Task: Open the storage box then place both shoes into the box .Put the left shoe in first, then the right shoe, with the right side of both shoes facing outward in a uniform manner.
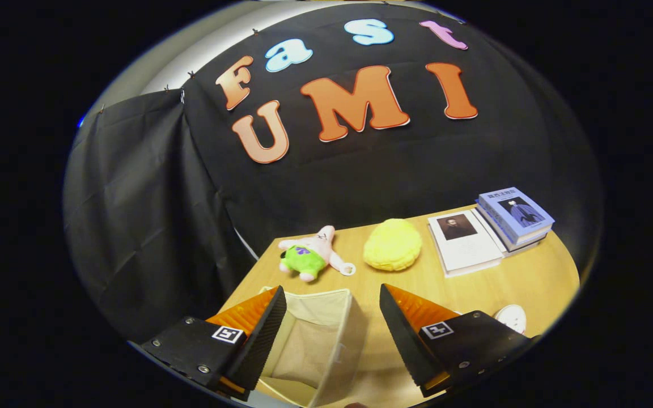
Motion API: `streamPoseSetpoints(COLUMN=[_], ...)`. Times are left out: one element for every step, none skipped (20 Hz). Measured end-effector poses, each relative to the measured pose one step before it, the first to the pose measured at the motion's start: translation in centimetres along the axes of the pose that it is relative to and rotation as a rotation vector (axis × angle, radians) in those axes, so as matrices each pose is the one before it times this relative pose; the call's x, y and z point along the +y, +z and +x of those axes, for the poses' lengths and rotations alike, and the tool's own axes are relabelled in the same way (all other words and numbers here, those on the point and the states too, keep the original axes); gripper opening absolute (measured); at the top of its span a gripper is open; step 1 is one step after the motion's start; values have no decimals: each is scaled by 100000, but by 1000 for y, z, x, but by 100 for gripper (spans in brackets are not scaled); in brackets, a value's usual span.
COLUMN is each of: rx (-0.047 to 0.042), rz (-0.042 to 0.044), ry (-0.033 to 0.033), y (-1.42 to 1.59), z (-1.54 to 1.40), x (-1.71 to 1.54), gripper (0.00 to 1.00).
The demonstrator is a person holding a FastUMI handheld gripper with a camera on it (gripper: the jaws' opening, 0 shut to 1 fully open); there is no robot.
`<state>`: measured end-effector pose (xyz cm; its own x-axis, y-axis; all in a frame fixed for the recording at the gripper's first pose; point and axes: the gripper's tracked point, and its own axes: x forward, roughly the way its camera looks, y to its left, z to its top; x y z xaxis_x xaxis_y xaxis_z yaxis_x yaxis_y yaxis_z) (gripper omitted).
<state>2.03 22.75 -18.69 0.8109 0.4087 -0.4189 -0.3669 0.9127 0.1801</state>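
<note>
My gripper [332, 317] spread wide, holding nothing. Beige storage box [318, 345] open between and under my fingers on the worktop [530, 277]. White shoe [511, 317] just beside right finger. Beyond: plush toy [309, 255], books [488, 229].

Beige box [315, 340], orange-black fingers [258, 317]

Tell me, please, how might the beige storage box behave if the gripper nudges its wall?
The storage box looks like soft fabric, so its wall would probably flex. It seems empty, likely light, and may slide on the wooden table. The gripper is open above it.
</note>
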Motion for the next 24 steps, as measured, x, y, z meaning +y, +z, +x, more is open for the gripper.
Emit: streamPoseSetpoints(rx=[639,735,434,357,516,566,334,684,883,1326,1202,1250,1398,1729,1879,2030,2101,1836,1832,1628,1440,1983,2780,1976], rz=[64,393,285,-112,-184,106,369,361,20,-266,-475,-768,-716,-398,-336,-364,-247,-31,88,188,213,110,45,-7], ry=[-1837,-1795,-1875,-2671,-2350,-2005,-1456,-1242,-1131,-1368,-1108,-1262,-1006,-819,-190,-214,-165,-49,177,99,21,211,777,-55], y=[-484,-519,-527,-530,-616,-605,-635,-643,-717,-908,-883,-863,-1008,-1029,-1018,-1015,-968,-753,-713,-778,-734,-735,-818,-703], z=[-307,-316,-308,-209,-278,-187,-236,-65,34,-105,12,17,123,205,320,394,381,420,673,143,433,398,347,694], x=[-1367,-1212,-1382,-1494,-1406,-1289,-1196,-1126,-1078,-970,-940,-1071,-934,-688,-471,-505,-447,-382,-274,-261,-266,-154,58,-128], gripper=[98,98,98,98,98,98,98,98,98,97,95,94,91,89,86,84,81,80,77,75,72,70,65,63])
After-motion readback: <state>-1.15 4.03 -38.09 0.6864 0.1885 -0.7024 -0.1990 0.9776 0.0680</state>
